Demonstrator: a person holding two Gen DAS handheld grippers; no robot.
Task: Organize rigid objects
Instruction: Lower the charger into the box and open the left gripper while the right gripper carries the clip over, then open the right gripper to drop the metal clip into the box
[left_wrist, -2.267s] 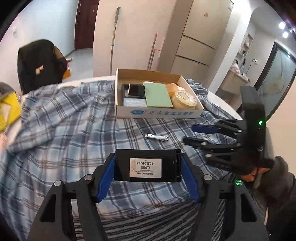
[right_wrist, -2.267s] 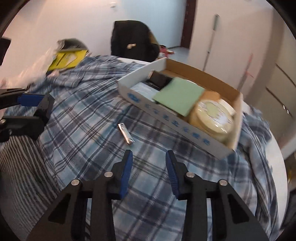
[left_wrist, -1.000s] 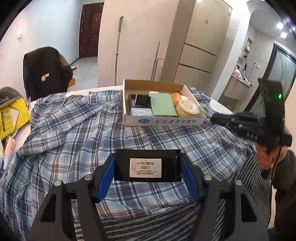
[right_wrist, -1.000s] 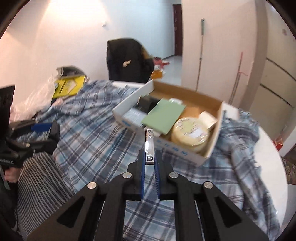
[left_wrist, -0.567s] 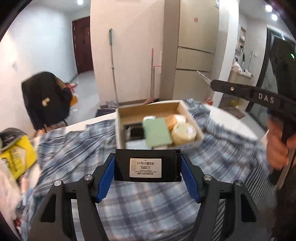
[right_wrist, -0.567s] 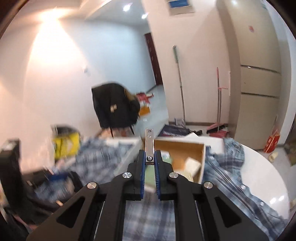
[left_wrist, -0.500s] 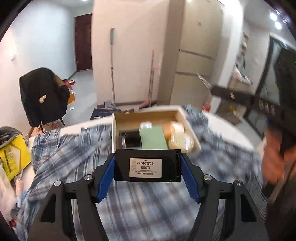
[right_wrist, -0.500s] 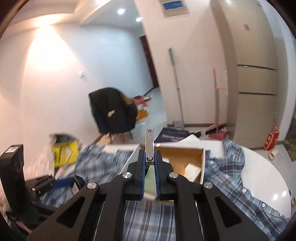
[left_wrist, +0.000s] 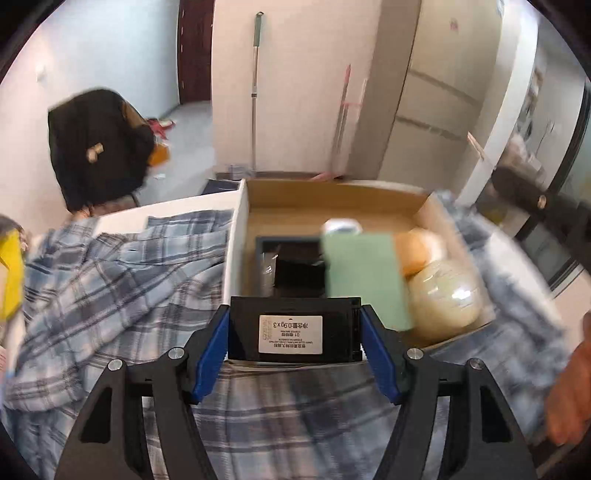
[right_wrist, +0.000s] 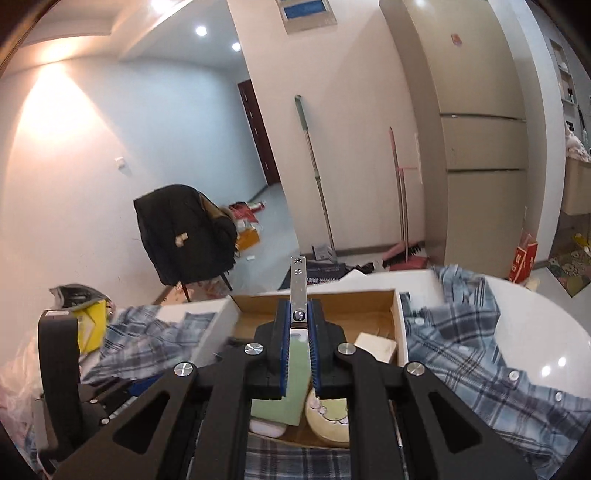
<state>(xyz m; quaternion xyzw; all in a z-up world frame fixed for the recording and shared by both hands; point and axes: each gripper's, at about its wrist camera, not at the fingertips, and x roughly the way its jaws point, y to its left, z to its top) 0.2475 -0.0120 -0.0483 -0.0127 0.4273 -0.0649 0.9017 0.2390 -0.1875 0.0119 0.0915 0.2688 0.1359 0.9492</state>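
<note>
Both claws are loaded. My left gripper (left_wrist: 294, 334) is clamped on a black case (left_wrist: 291, 329), label facing the camera, its blue pads spread about as wide as the case. My right gripper (right_wrist: 298, 334) is closed almost fully on a nail clipper (right_wrist: 298, 291), which sticks up and forward from between the pads.

A couple of seconds ago the clipper lay on the plaid cloth (left_wrist: 110, 280) and my right gripper was empty; now the clipper is lifted. Both grippers have also swung in toward the cardboard box (left_wrist: 236, 236), which fills the middle of each view. The left view is blurred, so I judge I am still moving.

That leaves both items at the drop-off stage. The box already holds a green card (left_wrist: 364, 273), a round tin (left_wrist: 443, 299), an orange lump (left_wrist: 419, 247) and a dark tray (left_wrist: 288, 258). Free floor shows only along the far wall, so I judge the clipper belongs there.
</note>
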